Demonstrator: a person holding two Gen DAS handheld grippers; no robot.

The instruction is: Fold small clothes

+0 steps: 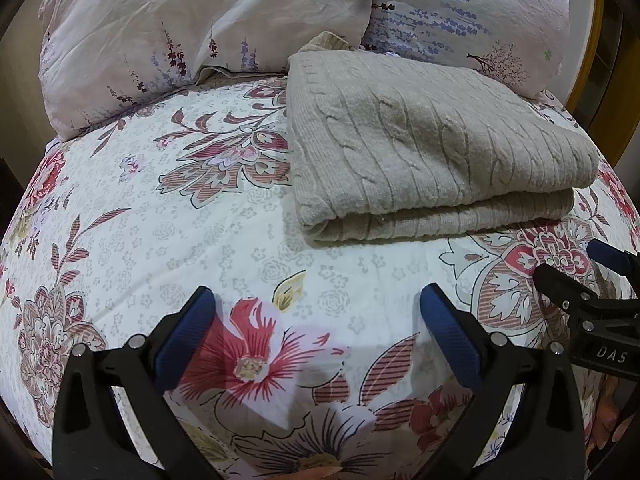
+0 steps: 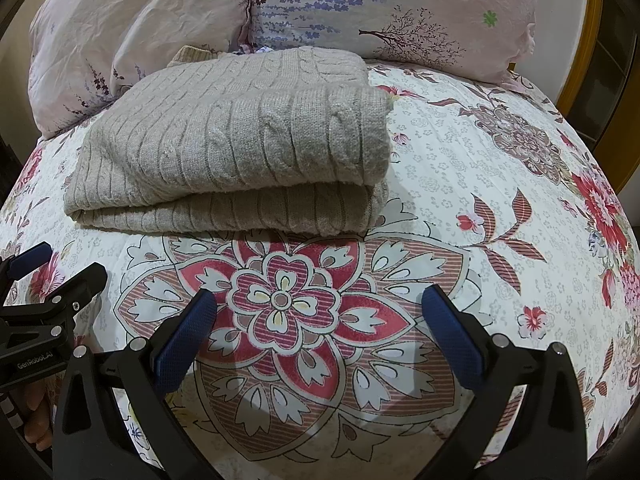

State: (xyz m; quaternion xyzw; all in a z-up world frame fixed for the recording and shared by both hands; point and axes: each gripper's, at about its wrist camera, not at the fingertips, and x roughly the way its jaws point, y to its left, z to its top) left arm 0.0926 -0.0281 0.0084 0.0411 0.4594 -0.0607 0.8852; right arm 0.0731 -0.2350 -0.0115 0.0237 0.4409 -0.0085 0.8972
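Both tongs, left (image 1: pixel 316 300) and right (image 2: pixel 320 304), gape wide, empty, before folded sweater (image 2: pixel 236 148).

Both grippers are black plastic with silver screws, blue textured pads (image 1: pixel 188 336), white lettering on their bodies.

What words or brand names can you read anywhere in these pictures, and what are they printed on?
"DAS": white letters on the black body of the right gripper, seen at the edge of the left wrist view; more letters may be cut off.
"GenRobot.AI": white letters on the black body of the left gripper, seen in the right wrist view.
No text shows on the folded sweater, pillows or bedsheet.
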